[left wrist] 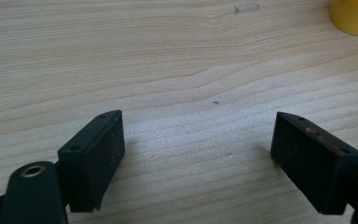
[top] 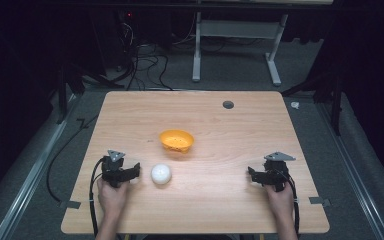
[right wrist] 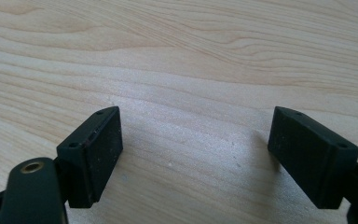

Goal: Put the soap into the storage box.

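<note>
An orange bowl [top: 176, 140] stands near the middle of the wooden table [top: 200, 110]; its yellow-orange edge [left wrist: 354, 16] shows at the top right of the left gripper view. A white ball [top: 161, 173] lies in front of the bowl, a little to its left. My left gripper [top: 135, 171] rests on the table just left of the ball, held by a hand. Its jaws stand apart over bare wood [left wrist: 198, 140] with nothing between them. My right gripper [top: 251, 175] sits at the front right, also hand-held. Its jaws are wide apart over bare wood [right wrist: 196, 140].
A small dark round cap [top: 228, 104] sits in the tabletop near the far edge. A metal table frame [top: 237, 45] and loose cables [top: 145, 62] lie on the grey floor beyond. A strip of tape [left wrist: 246, 7] is stuck on the wood.
</note>
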